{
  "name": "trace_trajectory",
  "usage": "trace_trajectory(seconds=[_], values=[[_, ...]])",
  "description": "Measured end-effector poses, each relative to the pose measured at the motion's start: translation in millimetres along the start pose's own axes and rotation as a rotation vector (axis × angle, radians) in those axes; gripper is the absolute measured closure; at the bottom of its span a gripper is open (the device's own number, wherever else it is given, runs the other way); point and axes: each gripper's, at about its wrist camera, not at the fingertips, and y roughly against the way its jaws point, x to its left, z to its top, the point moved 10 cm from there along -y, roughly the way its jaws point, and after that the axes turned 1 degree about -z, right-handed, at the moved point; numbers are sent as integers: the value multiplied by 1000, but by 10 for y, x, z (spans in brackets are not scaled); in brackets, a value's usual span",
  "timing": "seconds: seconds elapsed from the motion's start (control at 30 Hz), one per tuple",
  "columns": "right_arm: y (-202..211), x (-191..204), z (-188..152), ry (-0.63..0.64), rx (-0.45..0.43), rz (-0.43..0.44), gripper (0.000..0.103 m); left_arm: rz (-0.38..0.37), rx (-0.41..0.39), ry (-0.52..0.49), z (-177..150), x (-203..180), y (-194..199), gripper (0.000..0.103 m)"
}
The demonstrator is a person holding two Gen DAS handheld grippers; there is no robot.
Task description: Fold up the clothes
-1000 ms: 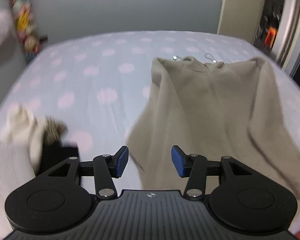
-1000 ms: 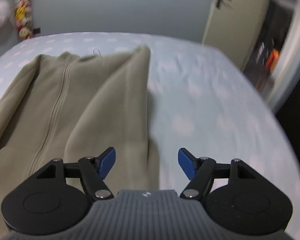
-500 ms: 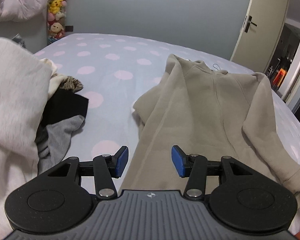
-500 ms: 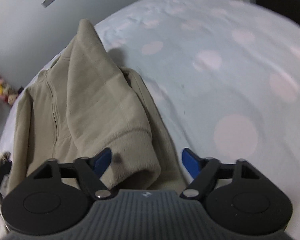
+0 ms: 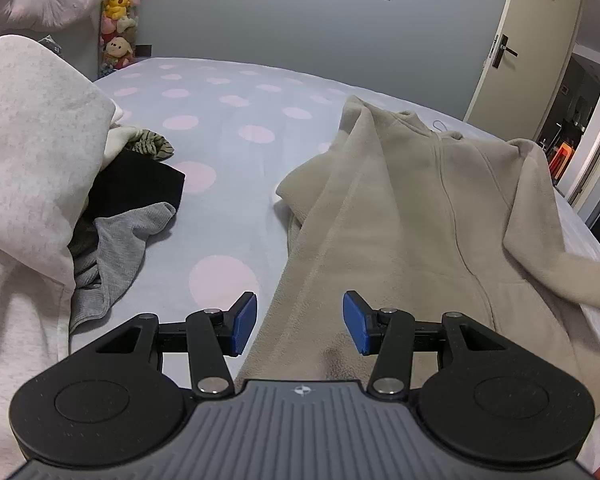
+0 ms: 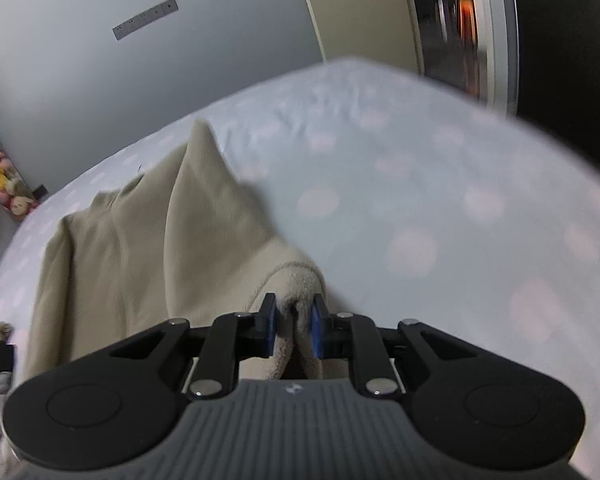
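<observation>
A beige fleece zip-front jacket lies spread front-up on the pale blue bedsheet with pink dots, its collar toward the far edge of the bed and its hem toward the near edge; it takes up the right half of the bed in the left wrist view, close to the right edge, with its far sleeve folded over beside the chest. The left gripper hovers above the jacket's near hem at the near edge of the bed, its blue pads spread apart with nothing pressed between them; fleece shows below the gap, untouched. The right gripper has just been closing, and its blue pads now clench a bunched fold of the jacket's cuff, the fabric squeezed between them; from the cuff the sleeve rises as a taut ridge back to the jacket's body, and this view is blurred. Along the left edge of the bed sits a heap of other clothes: a large light grey sweatshirt, a black garment, a ribbed grey knit piece and a striped brown piece behind them. A column of stuffed toys hangs by the grey wall beyond the far left corner; a cream door stands open past the far right corner.
</observation>
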Motion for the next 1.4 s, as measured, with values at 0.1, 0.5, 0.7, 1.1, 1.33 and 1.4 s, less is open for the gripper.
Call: trace_trajectory(seconds=[0.1,0.5,0.7,1.1,1.33,1.4], values=[[57,-144,419,62,-40,-76,84,0,-9,9,27,10,-10,57],[-385,-1320,1773,123,-126,-425,86,36,-8,-3,54,2,-192,57],[-839,-1879,2237,105,-155,-559,87,32,4,-52,85,-105,-374,55],[-1620,-1746,1811,154,-54,-512,71,19,105,-56,100,-187,-345,49],[-1221,-1238,1080,117,-11,-305,63,-6,134,-55,74,-172,22,46],[-1051,-972,805,133,-5,-224,59,2,143,-67,47,-120,124,45]])
